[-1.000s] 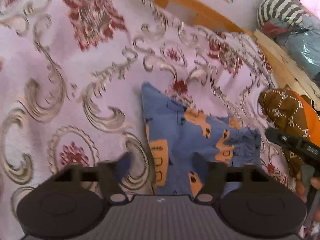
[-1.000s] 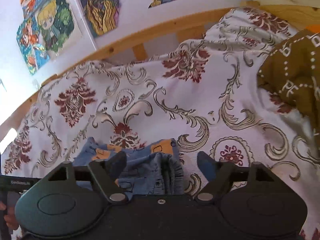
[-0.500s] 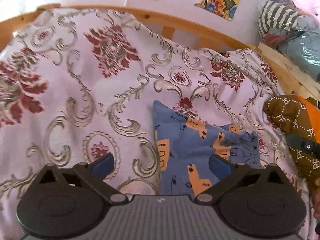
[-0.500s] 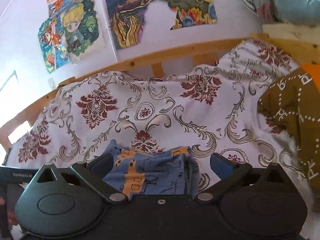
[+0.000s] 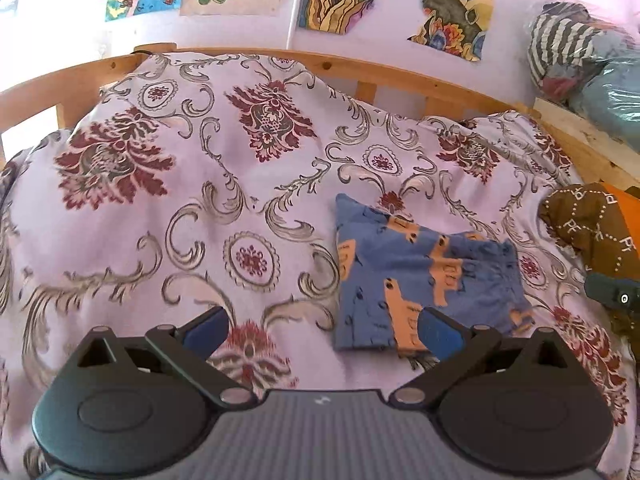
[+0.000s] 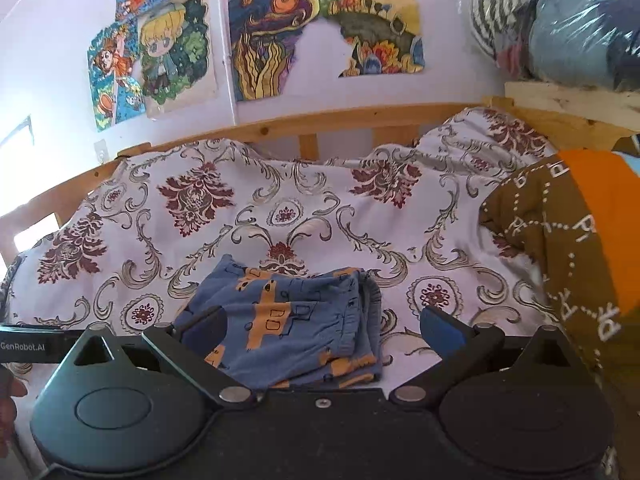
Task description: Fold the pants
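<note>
The blue pants with orange vehicle prints (image 5: 424, 276) lie folded in a small flat bundle on the patterned bedspread (image 5: 200, 200). In the right wrist view the pants (image 6: 288, 320) lie just ahead of the fingers. My left gripper (image 5: 322, 330) is open and empty, raised above the bed, with the pants ahead and to its right. My right gripper (image 6: 322, 326) is open and empty, raised over the near edge of the pants. The right gripper's body shows at the right edge of the left wrist view (image 5: 612, 294).
A brown and orange garment (image 6: 568, 240) lies on the bed to the right of the pants. A wooden bed rail (image 5: 280, 60) runs along the back under wall posters (image 6: 320, 32). Bagged clothes (image 6: 560, 20) sit on a wooden ledge at the back right.
Both grippers have opened wider and pulled up and back from the pants, so more of the bed and wall shows. The folded pants stay lying on the bedspread.
</note>
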